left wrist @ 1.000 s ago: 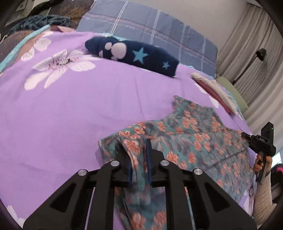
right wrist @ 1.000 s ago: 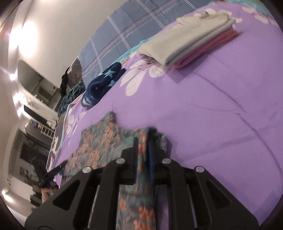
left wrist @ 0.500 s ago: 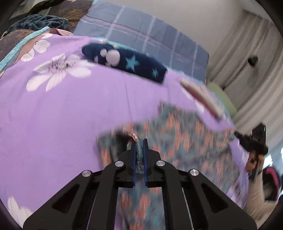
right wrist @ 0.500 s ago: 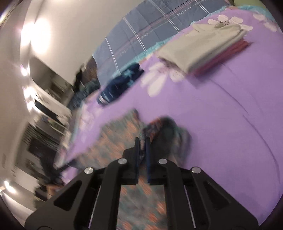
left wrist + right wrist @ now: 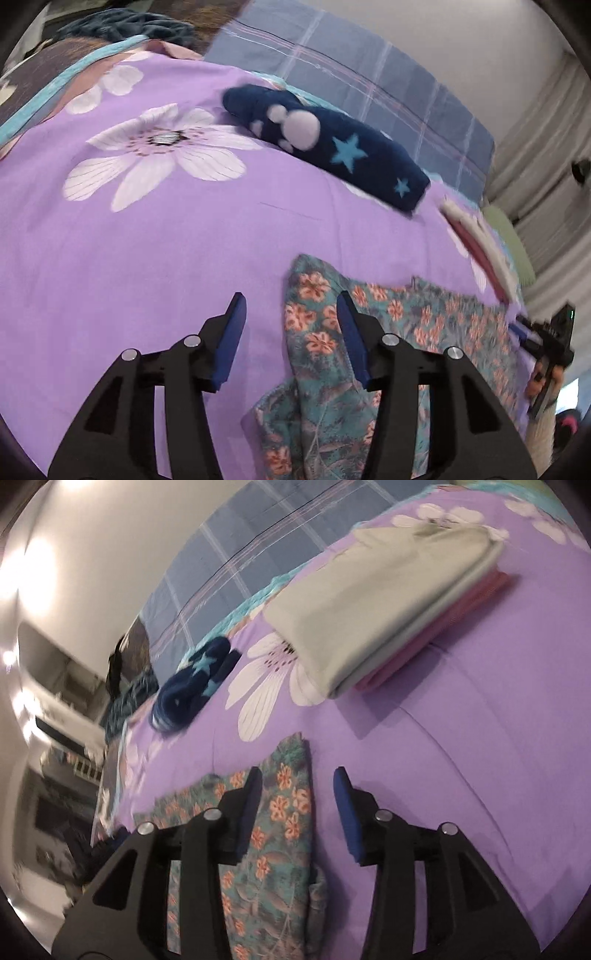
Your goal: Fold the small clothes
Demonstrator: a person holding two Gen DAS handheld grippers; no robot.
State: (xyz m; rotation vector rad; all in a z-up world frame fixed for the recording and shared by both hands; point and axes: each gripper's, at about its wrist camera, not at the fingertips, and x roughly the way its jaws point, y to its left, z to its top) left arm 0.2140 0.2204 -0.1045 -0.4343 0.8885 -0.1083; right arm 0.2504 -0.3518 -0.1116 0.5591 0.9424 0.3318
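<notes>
Both grippers, which a moment ago pinched folds of the floral garment (image 5: 369, 369), have let the cloth go and we now hold them just above it. Our left gripper (image 5: 290, 317) has its jaws opening, spread with bare purple sheet between them; its right blue pad (image 5: 349, 338) sits over the garment's left edge without pressing it. Our right gripper (image 5: 297, 794) is likewise opening, and the garment's right edge shows in the gap between the pads, gripped by neither.

We count one floral garment (image 5: 284, 834), teal with orange flowers, lying flat on the purple bedsheet (image 5: 147, 258) right in front of both grippers. Its long axis runs across the bed from one gripper to the other, and at each end a pointed corner juts away from us towards the head of the bed.

Further off we see one dark blue rolled cloth (image 5: 332, 144) with stars and a paw print, lying slantwise. Near it, well apart from the garment, rests one stack of folded clothes (image 5: 388, 602): a pale grey-green piece on top and a pink one underneath. Beyond them lies one blue plaid pillow (image 5: 258, 550) against the wall.

In the left wrist view the right gripper (image 5: 546, 336) shows at the far right, held in a hand (image 5: 541, 380).
</notes>
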